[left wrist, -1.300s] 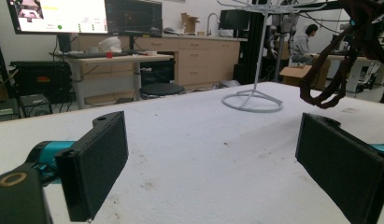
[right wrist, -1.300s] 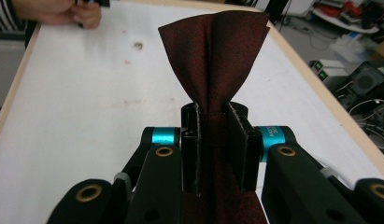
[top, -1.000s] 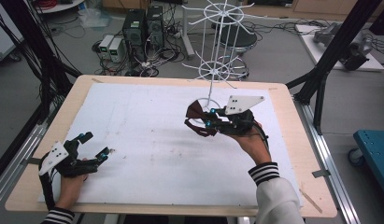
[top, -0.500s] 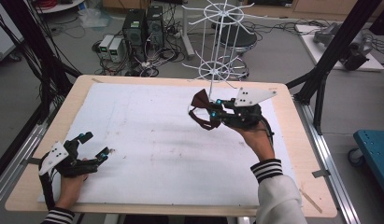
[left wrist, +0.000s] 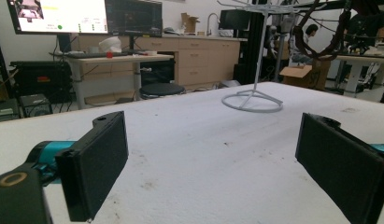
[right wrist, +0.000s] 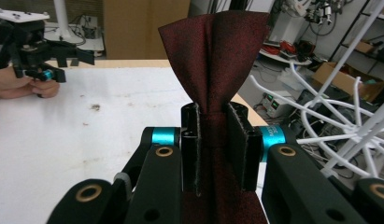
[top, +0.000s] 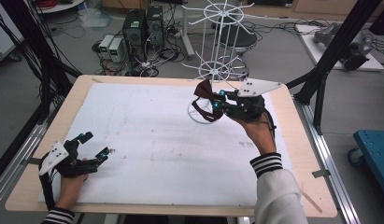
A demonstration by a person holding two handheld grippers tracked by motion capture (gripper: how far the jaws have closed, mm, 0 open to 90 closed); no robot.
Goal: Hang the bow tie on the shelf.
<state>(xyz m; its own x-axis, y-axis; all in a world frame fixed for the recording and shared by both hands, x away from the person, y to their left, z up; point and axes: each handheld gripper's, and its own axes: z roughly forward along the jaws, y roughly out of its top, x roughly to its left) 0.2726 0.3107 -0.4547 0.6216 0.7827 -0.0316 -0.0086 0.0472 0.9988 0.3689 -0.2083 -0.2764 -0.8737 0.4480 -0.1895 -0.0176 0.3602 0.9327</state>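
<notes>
Cloth bow tie (right wrist: 213, 60), soft and light, is pinched at its knot by the right gripper (right wrist: 213, 149); left gripper (left wrist: 213, 158) jaws spread empty.

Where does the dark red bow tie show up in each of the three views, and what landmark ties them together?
High view: the bow tie sits right of centre, clamped in the right gripper, beside the white wire rack.
Left gripper view: top right, its dark strap loop hangs high, right of the rack's pole.
Right gripper view: centre, the fabric fans up from between the shut jaws.
Shared landmark: the white wire rack.
</notes>
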